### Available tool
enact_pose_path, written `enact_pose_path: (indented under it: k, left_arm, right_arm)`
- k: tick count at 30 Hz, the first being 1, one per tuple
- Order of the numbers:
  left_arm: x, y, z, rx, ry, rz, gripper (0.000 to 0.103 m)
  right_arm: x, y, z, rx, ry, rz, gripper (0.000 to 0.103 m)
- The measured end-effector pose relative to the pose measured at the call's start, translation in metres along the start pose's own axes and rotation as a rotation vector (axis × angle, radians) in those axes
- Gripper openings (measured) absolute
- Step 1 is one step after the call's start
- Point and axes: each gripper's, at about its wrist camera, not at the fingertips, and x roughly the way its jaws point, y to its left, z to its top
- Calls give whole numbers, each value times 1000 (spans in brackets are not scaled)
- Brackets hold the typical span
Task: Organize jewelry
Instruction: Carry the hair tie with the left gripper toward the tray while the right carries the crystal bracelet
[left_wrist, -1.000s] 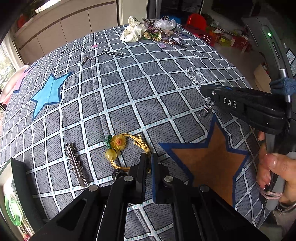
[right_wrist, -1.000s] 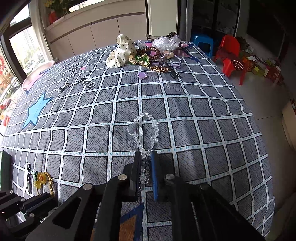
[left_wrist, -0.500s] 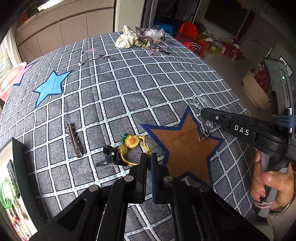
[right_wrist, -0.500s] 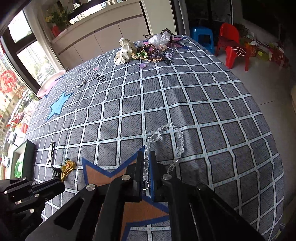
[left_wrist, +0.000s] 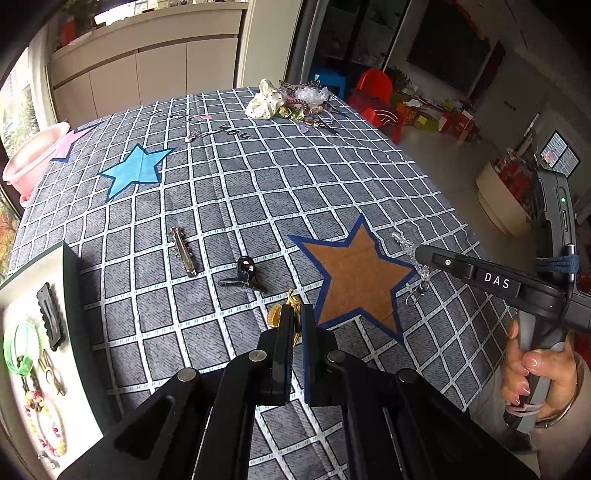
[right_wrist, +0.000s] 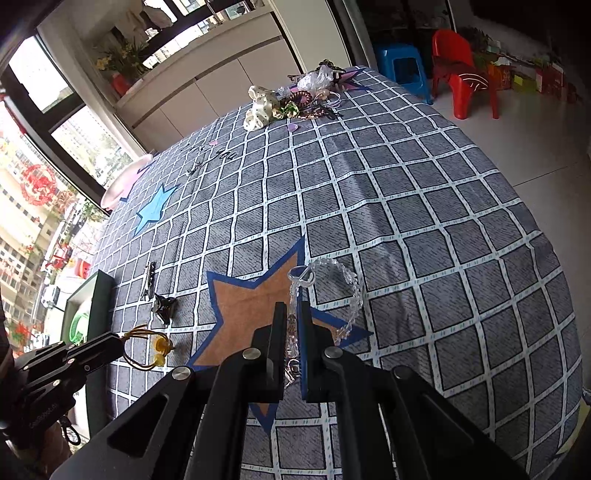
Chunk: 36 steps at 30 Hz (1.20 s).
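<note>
The right gripper (right_wrist: 291, 332) has its fingers pinching a clear, faceted bead bracelet (right_wrist: 352, 291) with a metal clasp, hanging above the orange star (right_wrist: 251, 299). The left gripper (left_wrist: 297, 325) pinches a yellow corded hair tie (right_wrist: 157, 347); farther off lies a jewelry pile (right_wrist: 295, 99).

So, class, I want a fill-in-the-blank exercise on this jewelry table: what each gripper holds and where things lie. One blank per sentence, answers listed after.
1. The right gripper is shut on a clear ______ bracelet.
2. The left gripper is shut on a hair tie whose cord is ______.
3. The bracelet hangs above a brown ______ printed on the tablecloth.
4. The metal hair clip lies on the cloth, ______ by either gripper.

Missing words: beaded; yellow; star; untouched
</note>
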Motion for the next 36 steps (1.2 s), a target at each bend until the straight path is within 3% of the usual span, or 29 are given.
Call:
enact_pose_path:
  k: [10,18,36]
  left_arm:
    - [-35,29,-25,-67,-51,19,11]
    - [-69,61,-39,-131,-118,51,11]
    - [-128,156,-101,-300,-186,203,11]
  right_arm:
    - [-20,20,-16,-16,-2,25,6]
    - [-29,59,-21,-84,3,53,6]
    - [-14,223,-33,-359,48,221,6]
